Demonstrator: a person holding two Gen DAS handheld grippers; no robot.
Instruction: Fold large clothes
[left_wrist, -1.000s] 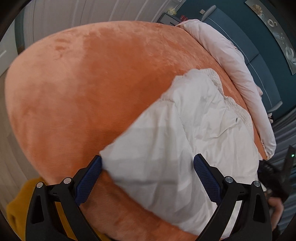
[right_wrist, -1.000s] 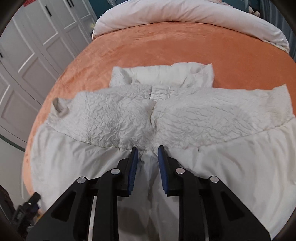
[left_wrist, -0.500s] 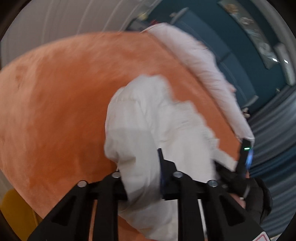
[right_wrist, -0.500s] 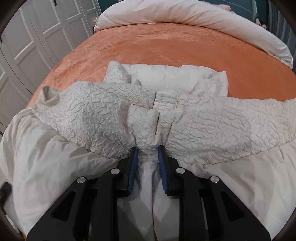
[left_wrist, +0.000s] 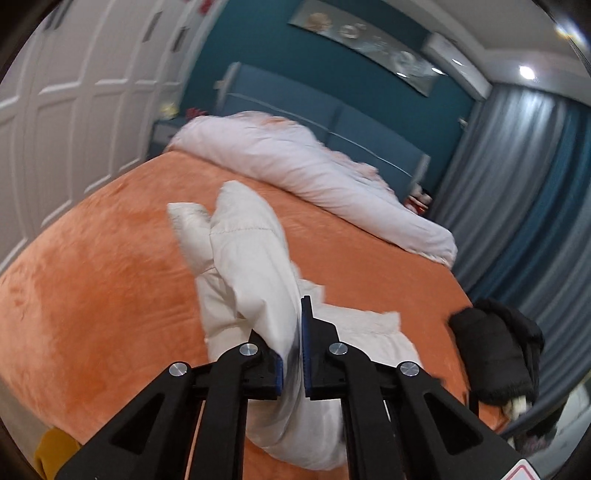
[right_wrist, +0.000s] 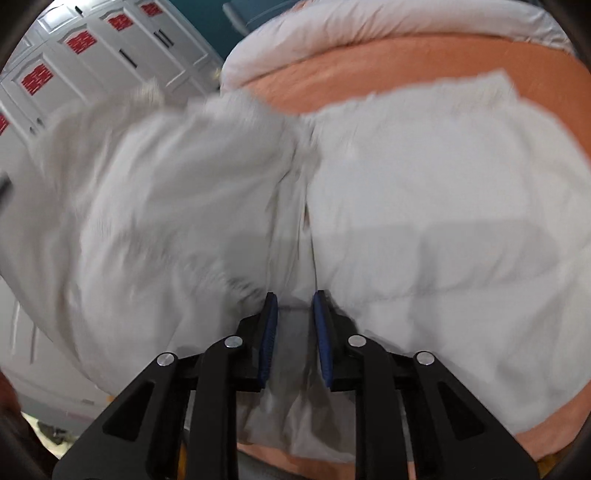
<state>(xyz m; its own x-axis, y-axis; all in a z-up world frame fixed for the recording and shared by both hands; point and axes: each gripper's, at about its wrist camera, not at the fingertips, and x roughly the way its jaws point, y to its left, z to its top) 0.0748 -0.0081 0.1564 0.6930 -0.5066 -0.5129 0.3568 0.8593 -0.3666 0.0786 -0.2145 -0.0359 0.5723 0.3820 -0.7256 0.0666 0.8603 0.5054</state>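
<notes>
A large white padded coat (left_wrist: 247, 254) lies partly on an orange bed (left_wrist: 103, 280). My left gripper (left_wrist: 293, 343) is shut on a fold of the coat and holds it up off the bed, so the fabric stands in a tall ridge ahead of the jaws. In the right wrist view the white coat (right_wrist: 424, 206) fills most of the frame, blurred by motion. My right gripper (right_wrist: 293, 325) is shut on the coat's fabric near its middle seam, with the cloth bunched between the blue pads (right_wrist: 267, 336).
A rolled white duvet (left_wrist: 314, 173) lies along the head of the bed. A black garment (left_wrist: 495, 347) sits at the bed's right edge by blue curtains (left_wrist: 517, 184). White wardrobe doors (left_wrist: 55, 110) stand to the left; they also show in the right wrist view (right_wrist: 92, 55).
My left gripper shut on the coat's edge and lifted it, swinging up toward the headboard. My right gripper stayed shut and raised the coat's middle, so the fabric now billows.
</notes>
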